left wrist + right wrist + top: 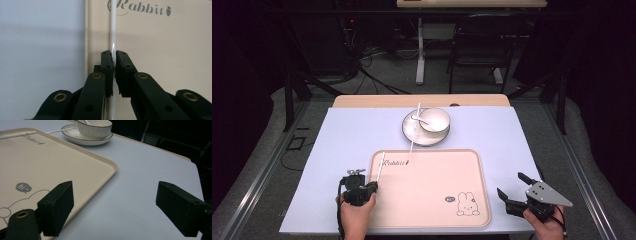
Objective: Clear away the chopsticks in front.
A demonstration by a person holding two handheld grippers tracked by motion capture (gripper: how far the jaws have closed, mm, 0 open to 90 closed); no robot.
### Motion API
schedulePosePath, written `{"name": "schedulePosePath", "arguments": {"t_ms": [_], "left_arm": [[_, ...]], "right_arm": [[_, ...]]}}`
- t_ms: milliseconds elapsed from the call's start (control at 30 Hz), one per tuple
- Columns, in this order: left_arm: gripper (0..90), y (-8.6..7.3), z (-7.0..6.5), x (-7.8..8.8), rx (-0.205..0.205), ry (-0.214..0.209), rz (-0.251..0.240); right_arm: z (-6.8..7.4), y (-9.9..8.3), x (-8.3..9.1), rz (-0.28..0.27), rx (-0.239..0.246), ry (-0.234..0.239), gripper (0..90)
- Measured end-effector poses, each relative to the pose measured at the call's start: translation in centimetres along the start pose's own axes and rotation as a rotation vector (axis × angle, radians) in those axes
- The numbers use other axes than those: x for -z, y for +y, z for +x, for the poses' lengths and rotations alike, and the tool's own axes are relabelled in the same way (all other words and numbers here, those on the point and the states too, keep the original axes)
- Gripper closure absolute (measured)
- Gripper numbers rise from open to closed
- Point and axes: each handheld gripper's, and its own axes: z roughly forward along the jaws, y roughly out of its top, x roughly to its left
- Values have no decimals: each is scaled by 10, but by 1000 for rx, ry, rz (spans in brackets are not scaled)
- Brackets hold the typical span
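Observation:
My left gripper (374, 185) (113, 53) is shut on a thin white chopstick (381, 164) (113, 25). It holds the stick just inside the left rim of a beige tray (432, 200) (162, 50) printed with "Rabbit" and a bunny. The stick points away toward the tray's far edge. A second white chopstick (412, 145) (60, 130) lies across a white plate (412, 134) (85, 138) beyond the tray. On that plate stands a white bowl (435, 120) (95, 128) with a spoon (418, 119) in it. My right gripper (510, 183) (115, 195) is open and empty, right of the tray (50, 162).
A pale blue cover (347, 145) spans the tabletop, with bare room left and right of the tray. A wooden table edge (422, 100) shows at the back. Beyond it are a dark chair (482, 45), cables on the floor and another table's leg (420, 55).

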Motion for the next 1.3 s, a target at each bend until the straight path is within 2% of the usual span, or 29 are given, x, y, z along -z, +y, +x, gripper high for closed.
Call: {"name": "schedulePosePath", "arguments": {"t_ms": [300, 433, 833, 1067, 1167, 1300], "left_arm": [[849, 0, 2, 1, -3, 5, 0], [841, 0, 3, 2, 6, 0, -3], [793, 1, 3, 5, -8, -19, -24], [683, 4, 1, 7, -44, -47, -55], [598, 5, 1, 7, -52, -52, -70], [560, 8, -1, 6, -76, -64, -81]], "right_arm": [[0, 0, 0, -1, 3, 1, 144], [0, 0, 0, -1, 3, 1, 144], [0, 0, 0, -1, 3, 0, 144], [0, 0, 0, -1, 2, 0, 144], [0, 0, 0, -1, 3, 0, 144], [0, 0, 0, 0, 1, -1, 144]]}}
